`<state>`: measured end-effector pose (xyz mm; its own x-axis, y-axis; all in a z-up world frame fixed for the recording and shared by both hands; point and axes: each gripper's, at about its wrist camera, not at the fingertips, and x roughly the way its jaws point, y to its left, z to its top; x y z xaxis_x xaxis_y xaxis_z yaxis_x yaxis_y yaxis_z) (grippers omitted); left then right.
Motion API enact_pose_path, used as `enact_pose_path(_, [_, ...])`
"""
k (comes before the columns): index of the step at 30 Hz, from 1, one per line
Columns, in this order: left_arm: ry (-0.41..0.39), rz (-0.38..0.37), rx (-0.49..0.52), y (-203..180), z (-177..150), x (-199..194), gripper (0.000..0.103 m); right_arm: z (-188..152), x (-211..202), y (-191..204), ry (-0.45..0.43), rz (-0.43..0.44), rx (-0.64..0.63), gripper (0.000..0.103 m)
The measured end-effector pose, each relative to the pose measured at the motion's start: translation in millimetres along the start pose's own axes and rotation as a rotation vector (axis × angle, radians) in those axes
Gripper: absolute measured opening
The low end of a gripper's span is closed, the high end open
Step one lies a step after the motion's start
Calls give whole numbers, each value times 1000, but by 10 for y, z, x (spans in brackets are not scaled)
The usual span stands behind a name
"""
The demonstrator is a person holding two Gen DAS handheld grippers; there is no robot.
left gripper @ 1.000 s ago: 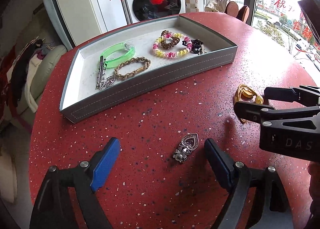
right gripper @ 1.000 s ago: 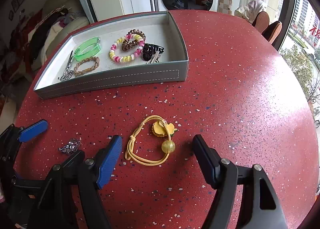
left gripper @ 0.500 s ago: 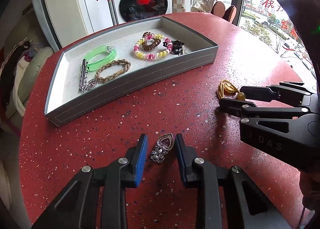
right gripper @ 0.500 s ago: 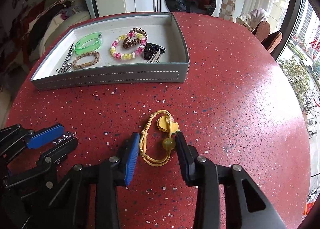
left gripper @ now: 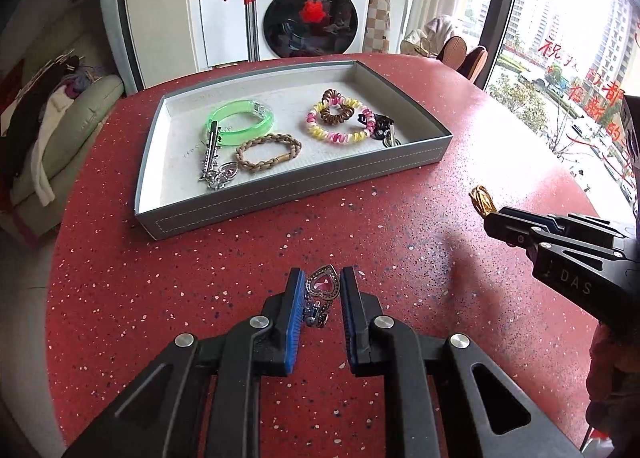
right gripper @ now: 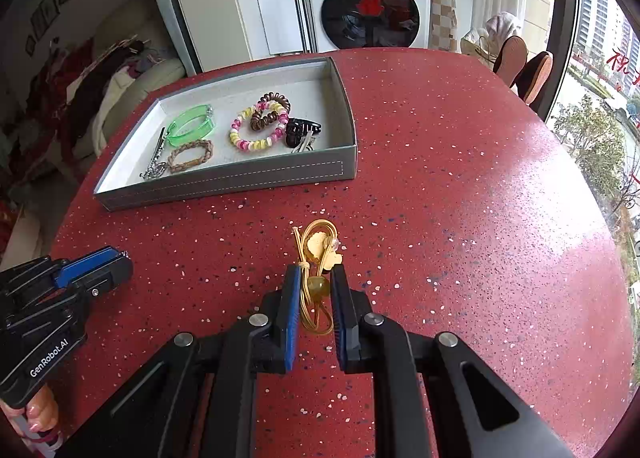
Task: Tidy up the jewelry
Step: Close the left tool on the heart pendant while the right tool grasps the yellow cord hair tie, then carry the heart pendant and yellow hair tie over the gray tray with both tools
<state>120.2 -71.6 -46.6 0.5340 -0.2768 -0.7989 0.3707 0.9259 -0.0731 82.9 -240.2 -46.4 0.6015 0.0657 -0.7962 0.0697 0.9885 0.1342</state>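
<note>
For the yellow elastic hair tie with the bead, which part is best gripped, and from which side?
Grip the yellow hair tie across its bead and bunched cords, coming from above: the thin loop offers little to pinch, and the bead is its thickest part. The right gripper is closing on exactly that spot.

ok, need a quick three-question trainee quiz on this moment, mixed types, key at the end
1. Between the left tool's pads is: A green bangle, B heart brooch, C braided bracelet?
2. True or false: the yellow hair tie lies in the tray.
3. Which tray item lies nearest the tray's right-hand wall, as pictured?

Key: 1 B, jaws closing on it. 2 False: it is between the right tool's closing jaws. 3 Black claw clip.
</note>
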Motion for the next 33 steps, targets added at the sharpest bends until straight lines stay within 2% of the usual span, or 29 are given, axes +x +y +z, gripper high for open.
enact_pose_path(5, [-30, 27, -26, 111, 26, -150, 37, -14, -117, 36, -11, 38, 29, 16])
enact_pose_path(17, [-84, 54, -42, 266, 19, -377, 37, -30, -295, 207, -27, 57, 24, 16])
enact_pose_path(33, [-110, 92, -74, 513, 194, -423, 37, 204, -264, 371, -41, 117, 13, 16])
